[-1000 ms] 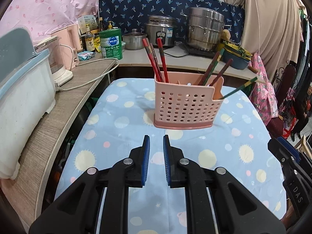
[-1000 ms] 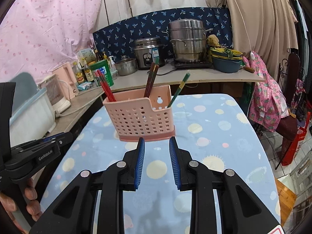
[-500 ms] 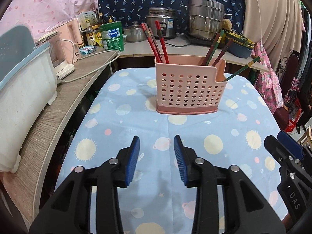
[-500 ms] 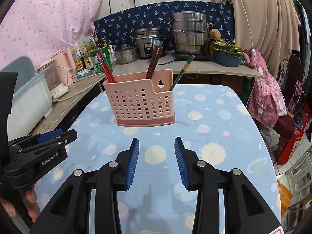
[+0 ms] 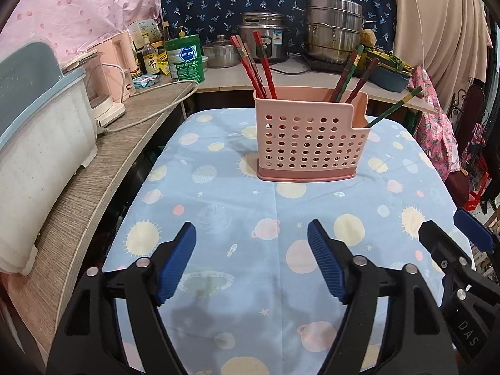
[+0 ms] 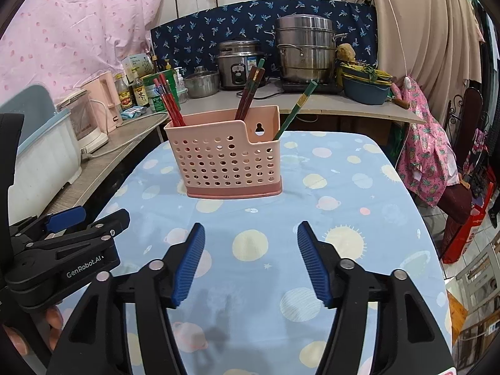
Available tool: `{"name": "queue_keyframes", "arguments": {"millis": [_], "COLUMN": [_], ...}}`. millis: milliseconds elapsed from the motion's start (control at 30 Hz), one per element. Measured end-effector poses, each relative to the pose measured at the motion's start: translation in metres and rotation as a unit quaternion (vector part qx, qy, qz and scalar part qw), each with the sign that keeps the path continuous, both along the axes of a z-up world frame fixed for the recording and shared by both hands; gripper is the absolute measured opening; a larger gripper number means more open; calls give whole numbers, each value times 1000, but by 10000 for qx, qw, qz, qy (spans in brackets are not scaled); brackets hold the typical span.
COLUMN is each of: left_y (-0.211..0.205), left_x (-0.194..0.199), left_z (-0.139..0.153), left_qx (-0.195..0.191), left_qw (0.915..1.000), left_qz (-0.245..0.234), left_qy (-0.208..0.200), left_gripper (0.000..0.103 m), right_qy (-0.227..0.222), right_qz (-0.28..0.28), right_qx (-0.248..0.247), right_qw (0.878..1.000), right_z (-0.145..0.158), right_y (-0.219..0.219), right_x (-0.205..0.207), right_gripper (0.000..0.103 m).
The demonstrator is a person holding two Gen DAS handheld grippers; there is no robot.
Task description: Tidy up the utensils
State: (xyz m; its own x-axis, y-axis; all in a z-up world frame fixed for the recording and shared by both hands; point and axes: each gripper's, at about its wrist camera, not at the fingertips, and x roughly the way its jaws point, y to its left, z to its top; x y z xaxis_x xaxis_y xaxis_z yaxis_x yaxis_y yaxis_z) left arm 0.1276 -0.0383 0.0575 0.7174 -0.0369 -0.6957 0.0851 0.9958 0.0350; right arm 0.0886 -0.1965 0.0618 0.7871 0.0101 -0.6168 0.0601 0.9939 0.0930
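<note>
The left claw (image 5: pixel 251 243), black with ribbed blue pads, hangs low over the tabletop (image 5: pixel 218 206), its jaws spreading apart with nothing between them. The right claw (image 6: pixel 250 239), of the same build, is also opening over bare cloth and grips nothing. Both point down and forward at the same thing, which suggests they are lined up for a reach rather than a carry.

Ahead of both, well apart from the pads, stands a pink perforated plastic utensil holder (image 5: pixel 307 137) upright on the tabletop's pale blue cloth printed with suns and planets. Red chopsticks (image 5: pixel 256 62) lean in its left end, darker brown chopsticks (image 5: pixel 351 75) in the middle section, and a single green chopstick (image 5: pixel 395 106) slants out over the lowered right corner, probably the sorting by kind that the task wants.

The holder's inner dividers are hidden by its walls, so compartments cannot be counted. The chopsticks' lower ends are out of sight. Only fingertips of the person (image 6: pixel 51 320) show, at the picture's edge.
</note>
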Motion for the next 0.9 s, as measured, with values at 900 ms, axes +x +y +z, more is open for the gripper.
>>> {"name": "queue_keyframes", "arguments": {"millis": [900], "left_y": [-2], "left_x": [7], "left_z": [-5], "left_qx": [105], "left_qw": [9998], "left_qz": [128], "left_qy": [92], "left_gripper": [93], "right_qy": [232], "right_qz": [-191], "right_qx": [17], "right_qw": [9995], "right_z": [-9], "right_y": [-6], "right_x": [10], "right_gripper": [86]}}
